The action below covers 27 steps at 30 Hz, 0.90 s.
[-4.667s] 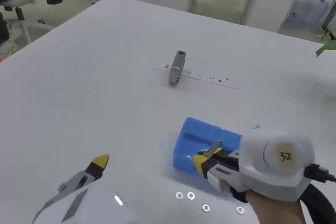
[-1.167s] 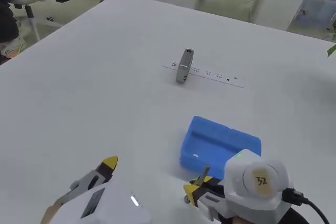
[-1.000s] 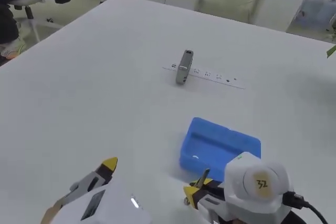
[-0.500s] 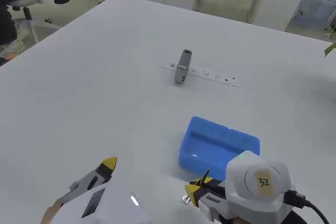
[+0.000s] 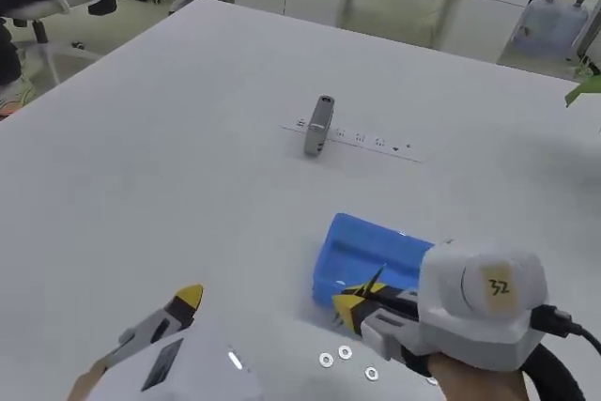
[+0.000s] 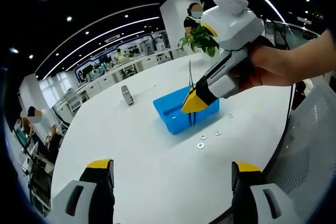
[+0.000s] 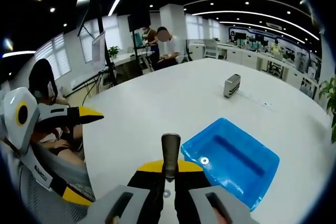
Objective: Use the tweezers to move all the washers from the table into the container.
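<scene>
- Starting at the left, we find the left gripper (image 6: 172, 167) low over the tabletop (image 5: 188, 166), its fingers (image 6: 100, 167) spread wide with nothing between them. It is well apart from the work, so the only risk we see is a careless sweep that scatters what lies to its right.
- Far ahead of both pairs of fingers, a grey block (image 5: 317, 125) stands on a line of small socket marks (image 5: 376, 141). It blocks nothing.
- Between the two grippers, just short of the right fingers, loose washers (image 5: 345, 352) lie flat on the tabletop. They are thin, so we judge that steep tweezer tips could skate over one or flick it away.
- The blue container (image 5: 324, 265) sits just ahead of the right fingers, with one washer (image 7: 204, 160) already on its floor. Its near wall stands between the loose washers and that floor, and a low carry could knock a washer off against it.
- The right gripper (image 7: 170, 167) has its fingers pressed together on the tweezers (image 7: 170, 148), which reach toward that near wall. We cannot tell whether the tips hold a washer. A twist of the hand could turn the tweezers in the grip.
</scene>
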Motion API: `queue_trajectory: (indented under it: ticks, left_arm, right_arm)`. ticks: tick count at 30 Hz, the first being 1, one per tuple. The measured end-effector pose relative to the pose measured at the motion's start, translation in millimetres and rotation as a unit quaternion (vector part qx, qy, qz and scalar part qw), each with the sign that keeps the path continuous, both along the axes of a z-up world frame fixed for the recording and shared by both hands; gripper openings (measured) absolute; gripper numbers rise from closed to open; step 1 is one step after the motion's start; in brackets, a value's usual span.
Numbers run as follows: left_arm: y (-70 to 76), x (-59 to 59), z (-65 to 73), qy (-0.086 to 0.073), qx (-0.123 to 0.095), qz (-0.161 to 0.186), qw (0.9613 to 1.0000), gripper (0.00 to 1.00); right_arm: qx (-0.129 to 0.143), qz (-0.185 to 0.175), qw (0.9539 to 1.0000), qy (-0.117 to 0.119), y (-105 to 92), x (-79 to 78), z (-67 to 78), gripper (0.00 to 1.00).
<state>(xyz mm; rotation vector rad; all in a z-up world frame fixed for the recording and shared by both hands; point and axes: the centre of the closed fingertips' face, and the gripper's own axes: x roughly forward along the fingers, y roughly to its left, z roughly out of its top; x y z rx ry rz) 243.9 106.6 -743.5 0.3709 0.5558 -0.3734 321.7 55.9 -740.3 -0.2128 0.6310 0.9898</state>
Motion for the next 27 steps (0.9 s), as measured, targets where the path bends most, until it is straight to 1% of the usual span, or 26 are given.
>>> queue_trajectory:
  ticks: [3,5,6,7,8,9,10,11,12,13,14,15,16,17,18,19,20,21,22,23,25,26,27]
  left_arm:
    - [0.7,0.1,-0.2,0.0,0.0,0.002,1.0,0.95]
    - [1.2,0.0,-0.3,0.001,0.001,0.002,1.0,0.95]
    - [1.1,0.1,1.3,-0.002,0.001,0.002,1.0,0.94]
    - [0.9,1.4,7.4,-0.016,-0.005,0.002,0.9999,0.91]
    - [0.8,1.9,10.2,-0.02,-0.011,0.002,0.9997,0.86]
    - [0.2,1.9,12.0,-0.02,-0.018,0.001,0.9996,0.83]
    - [-4.7,2.3,16.5,-0.021,-0.047,0.0,0.9987,0.8]
    - [-7.1,2.7,20.5,-0.024,-0.062,-0.002,0.9978,0.76]
    - [-11.3,3.6,27.6,-0.029,-0.082,-0.007,0.9962,0.71]
    - [-13.8,3.7,31.2,-0.029,-0.092,-0.012,0.9953,0.66]
    - [-14.9,5.5,36.3,-0.029,-0.089,-0.02,0.9954,0.58]
    - [-16.0,8.5,40.7,-0.032,-0.093,-0.019,0.995,0.52]
    - [-19.4,11.5,45.8,-0.036,-0.102,-0.023,0.9938,0.48]
    - [-27.7,14.7,52.2,-0.035,-0.124,-0.036,0.991,0.45]
    - [-31.7,16.7,54.9,-0.03,-0.136,-0.041,0.9894,0.43]
    - [-39.2,18.3,56.9,-0.015,-0.157,-0.053,0.9861,0.4]
    - [-43.6,18.6,57.4,-0.002,-0.167,-0.061,0.9841,0.34]
    - [-45.6,21.3,59.2,0.0,-0.172,-0.063,0.9831,0.29]
    - [-48.9,26.1,62.8,-0.006,-0.178,-0.07,0.9816,0.25]
    - [-51.2,28.1,64.4,-0.006,-0.18,-0.074,0.9809,0.2]
    - [-58.4,33.2,67.5,-0.015,-0.176,-0.092,0.9799,0.15]
    - [-62.7,33.9,67.1,-0.012,-0.175,-0.105,0.9789,0.15]
    - [-67.7,33.1,65.7,-0.002,-0.178,-0.117,0.977,0.15]
  right_arm:
    - [-0.007,0.002,0.9999,0.007,-1.2,-5.2,-8.3,0.02]
    - [-0.007,-0.001,0.9999,0.012,-2.2,-9.2,-11.2,0.02]
    - [-0.008,-0.001,0.9999,0.014,-2.5,-10.8,-12.2,0.02]
    - [-0.009,-0.001,0.9999,0.015,-3.1,-12.7,-13.1,0.02]
    - [-0.009,-0.001,0.9998,0.015,-3.5,-14.0,-13.3,0.02]
    - [-0.01,-0.001,0.9998,0.015,-3.9,-15.4,-13.4,0.02]
    - [-0.007,-0.003,0.9998,0.018,-4.4,-17.7,-13.2,0.02]
    - [-0.006,-0.003,0.9998,0.019,-4.3,-19.7,-12.8,0.02]
    - [-0.005,-0.002,0.9998,0.019,-4.1,-23.2,-12.6,0.02]
    - [-0.007,0.0,0.9998,0.017,-4.2,-25.4,-12.8,0.02]
    - [-0.011,0.003,0.9999,0.013,-4.7,-28.0,-13.5,0.02]
    - [-0.012,0.005,0.9999,0.01,-5.2,-29.4,-13.8,0.02]
    - [-0.013,0.006,0.9998,0.01,-5.4,-30.9,-14.0,0.02]
    - [-0.013,0.008,0.9998,0.011,-5.4,-33.3,-14.0,0.02]
    - [-0.013,0.008,0.9998,0.011,-5.6,-34.7,-13.8,0.02]
    - [-0.013,0.008,0.9998,0.01,-6.1,-35.4,-14.0,0.02]
    - [-0.012,0.009,0.9998,0.009,-6.2,-36.1,-13.5,0.02]
    - [-0.012,0.009,0.9999,0.007,-6.2,-36.7,-12.8,0.02]
    - [-0.013,0.009,0.9999,0.005,-6.3,-37.2,-12.2,0.02]
    - [-0.014,0.009,0.9999,0.002,-6.4,-37.7,-12.0,0.02]
    - [-0.016,0.009,0.9998,-0.003,-6.2,-39.1,-11.3,0.02]
    - [-0.018,0.01,0.9998,-0.005,-6.1,-39.6,-11.3,0.02]
    - [-0.019,0.009,0.9998,-0.006,-6.2,-39.7,-11.8,0.02]
